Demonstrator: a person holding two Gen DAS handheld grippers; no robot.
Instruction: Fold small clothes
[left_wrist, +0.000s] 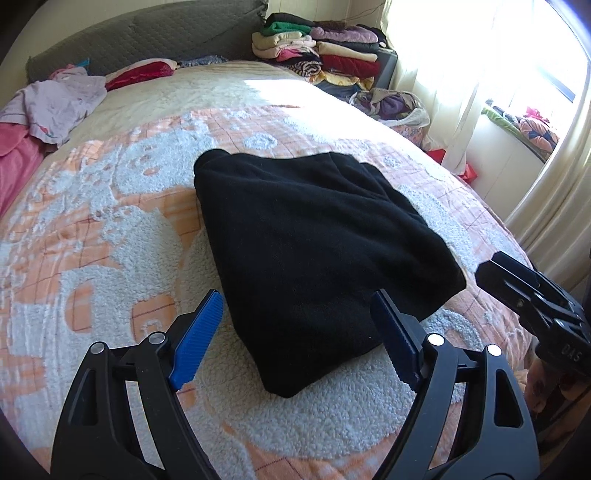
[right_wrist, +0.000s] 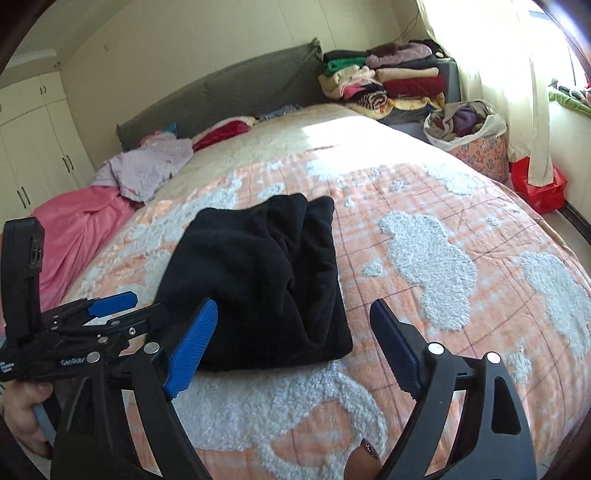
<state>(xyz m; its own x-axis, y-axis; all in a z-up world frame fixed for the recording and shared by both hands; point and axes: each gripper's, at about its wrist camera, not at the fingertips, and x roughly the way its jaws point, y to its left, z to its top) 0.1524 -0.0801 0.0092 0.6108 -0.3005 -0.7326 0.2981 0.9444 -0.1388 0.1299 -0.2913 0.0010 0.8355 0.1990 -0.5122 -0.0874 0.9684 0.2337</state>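
- Sunlit bed (left_wrist: 110, 229) fills the left wrist view: the folded black garment (left_wrist: 314, 251) lies flat mid-blanket, apparently set down finished. The left gripper (left_wrist: 295, 332) hovers at its near edge, fingers (left_wrist: 197, 339) spread wide, holding nothing.
- Right wrist view: the right gripper (right_wrist: 291, 343) hangs equally wide and empty beside the garment's near corner; stacked clothes (right_wrist: 384, 85) wait by the headboard.

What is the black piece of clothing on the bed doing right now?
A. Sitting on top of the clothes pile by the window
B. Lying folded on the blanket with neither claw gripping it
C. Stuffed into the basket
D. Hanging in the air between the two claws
B: the black garment lies folded on the blanket, and both the left gripper and the right gripper are open, holding nothing.
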